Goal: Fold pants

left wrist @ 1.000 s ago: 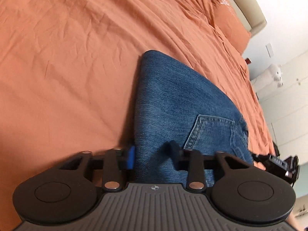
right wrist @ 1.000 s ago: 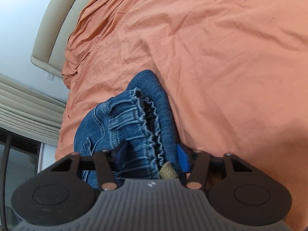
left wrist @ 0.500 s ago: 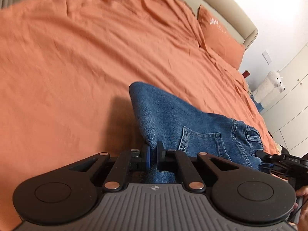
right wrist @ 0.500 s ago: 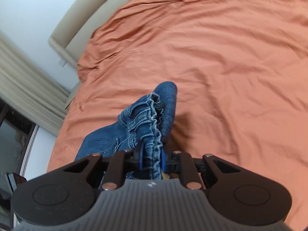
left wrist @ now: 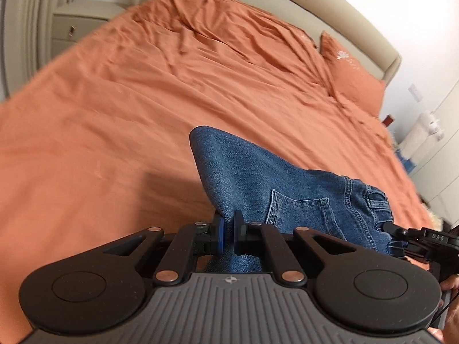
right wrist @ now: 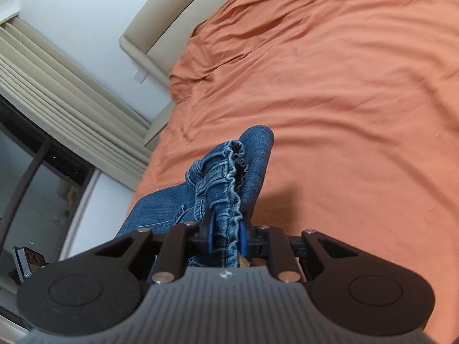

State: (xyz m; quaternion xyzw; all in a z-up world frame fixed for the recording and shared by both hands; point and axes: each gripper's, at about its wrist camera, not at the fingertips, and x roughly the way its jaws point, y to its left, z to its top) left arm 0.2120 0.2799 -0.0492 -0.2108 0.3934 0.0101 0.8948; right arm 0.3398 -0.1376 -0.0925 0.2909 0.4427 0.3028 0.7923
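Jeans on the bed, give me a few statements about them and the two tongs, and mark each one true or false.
1. The left tongs are shut on the jeans. True.
2. The right tongs hang open beside the jeans. False: they are shut on the gathered waistband.
3. The bedsheet is orange. True.
4. The jeans lie spread flat across the sheet. False: they are bunched and lifted between the two tongs.
5. A back pocket shows in the left wrist view. True.

The pants (left wrist: 258,177) hang above the bed (left wrist: 129,120) between the left hand-held gripper (left wrist: 228,230) and right hand-held gripper (right wrist: 226,236), with a pillow (left wrist: 350,74) beyond by the headboard (left wrist: 330,17).
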